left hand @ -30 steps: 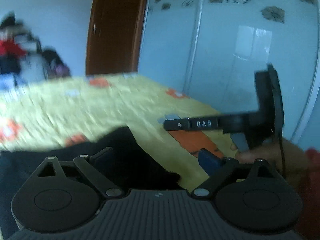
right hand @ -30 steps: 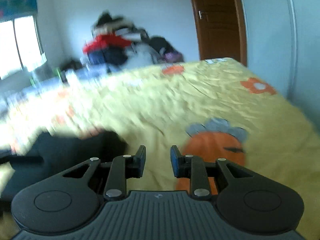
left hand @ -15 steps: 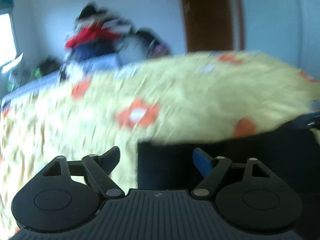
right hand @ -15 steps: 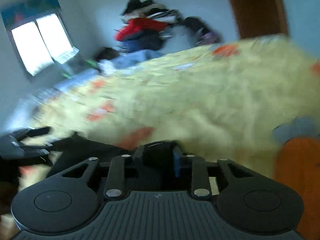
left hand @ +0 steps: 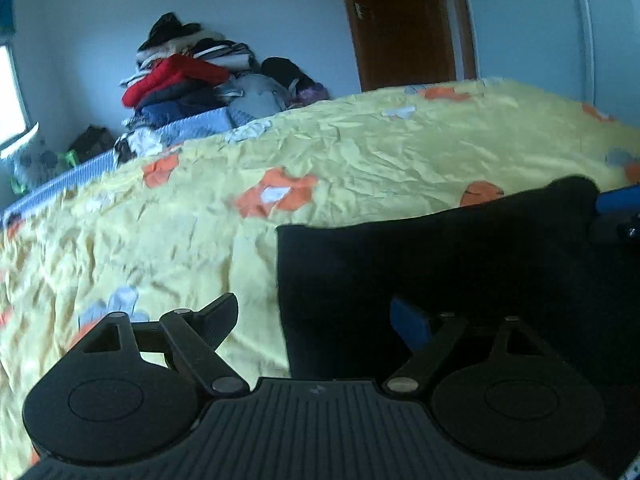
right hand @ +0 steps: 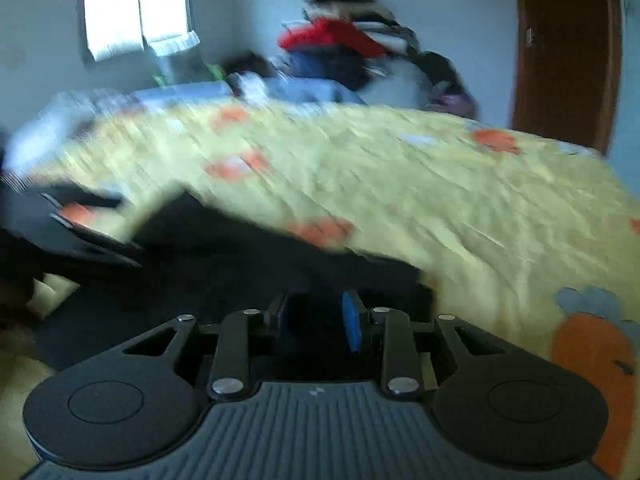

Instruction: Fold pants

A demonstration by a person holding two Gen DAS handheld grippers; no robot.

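Hovering low over the bed, my left gripper had its jaws spread wide and they were opening a touch more, with the corner of the black pants lying between them but neither pad pressing on it. One finger sat over the bare yellow bedspread, the blue-padded one over the dark cloth. The pants lay flat on the bedspread, their near-left corner squared off just ahead of me, and they ran away to the right edge of that view, where a bit of blue from the other tool poked in against the fabric.

My right gripper was narrower and its jaws were opening too; black cloth filled the gap between them, though in the blur I could not tell whether the pads touched it. From that side the pants stretched left across the bedspread, and my left tool showed dark and smeared at the far-left edge.

Beyond the bed a pile of clothes was heaped against the wall, a brown door stood to its right, and a bright window glowed on the left.
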